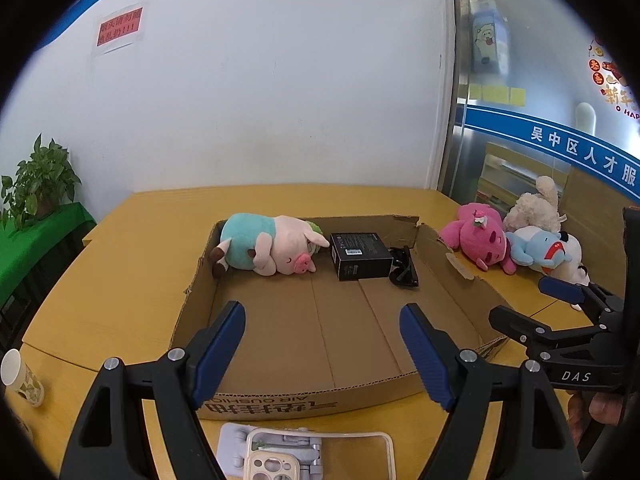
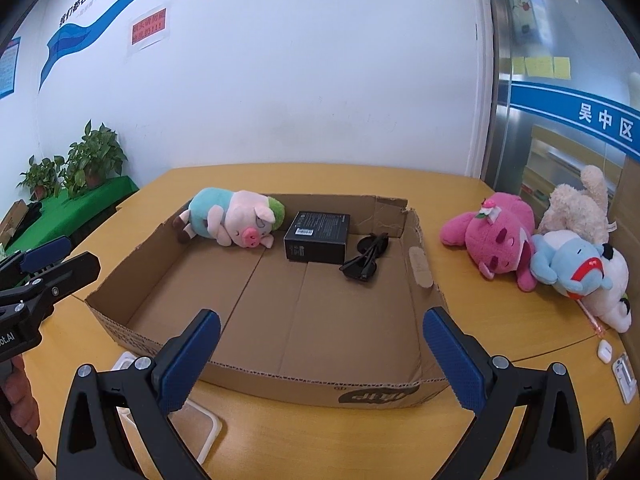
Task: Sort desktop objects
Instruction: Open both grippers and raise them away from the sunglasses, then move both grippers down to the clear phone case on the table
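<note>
A shallow cardboard tray (image 1: 452, 276) (image 2: 420, 268) lies on the yellow table. Inside it at the far end are a plush pig (image 1: 272, 250) (image 2: 236, 222), a black box (image 1: 360, 255) (image 2: 318, 236) and black sunglasses (image 1: 404, 270) (image 2: 366, 260). To the tray's right lie a pink plush (image 1: 478, 242) (image 2: 494, 236), a blue plush (image 1: 536, 250) (image 2: 568, 262) and a cream plush (image 1: 534, 208) (image 2: 576, 204). My left gripper (image 1: 322, 350) is open and empty above the tray's near edge. My right gripper (image 2: 322, 358) is open and empty over the tray's near right part; it also shows in the left wrist view (image 1: 528, 304).
A clear phone case (image 1: 320, 456) on a white stand lies at the near edge. A paper cup (image 1: 22, 378) stands at the left. A white earbud case (image 2: 605, 349) and small devices (image 2: 624, 376) lie near right. Potted plants (image 2: 76, 164) stand on a green-covered side table.
</note>
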